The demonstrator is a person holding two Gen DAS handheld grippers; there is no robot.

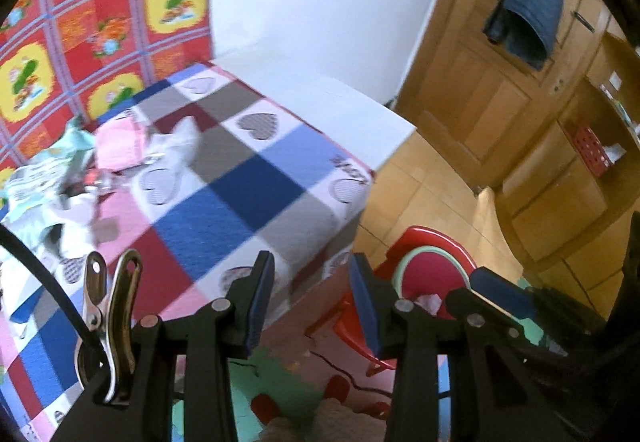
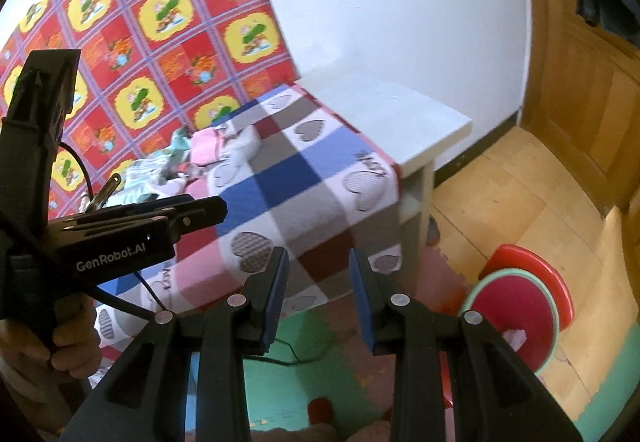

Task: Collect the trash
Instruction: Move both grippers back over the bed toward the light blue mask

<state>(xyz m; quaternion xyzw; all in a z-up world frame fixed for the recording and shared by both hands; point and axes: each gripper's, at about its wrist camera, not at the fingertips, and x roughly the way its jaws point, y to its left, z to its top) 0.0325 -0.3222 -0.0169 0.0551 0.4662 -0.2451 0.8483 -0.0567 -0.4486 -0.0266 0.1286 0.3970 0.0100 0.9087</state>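
A pile of trash lies at the far left of a table under a checked cloth: crumpled wrappers, a pink packet and white tissue. The right wrist view shows the same pile near the patterned wall. A crumpled tissue sits on a red stool beside the table. My left gripper hangs open and empty off the table's near corner. My right gripper is open and empty too, over the table's edge. The left gripper shows side-on at left, held by a hand.
A white bench adjoins the table's far end by the white wall. Coloured foam mats cover the floor below. A wooden door with a dark garment is at right. A metal clip sits on the left gripper.
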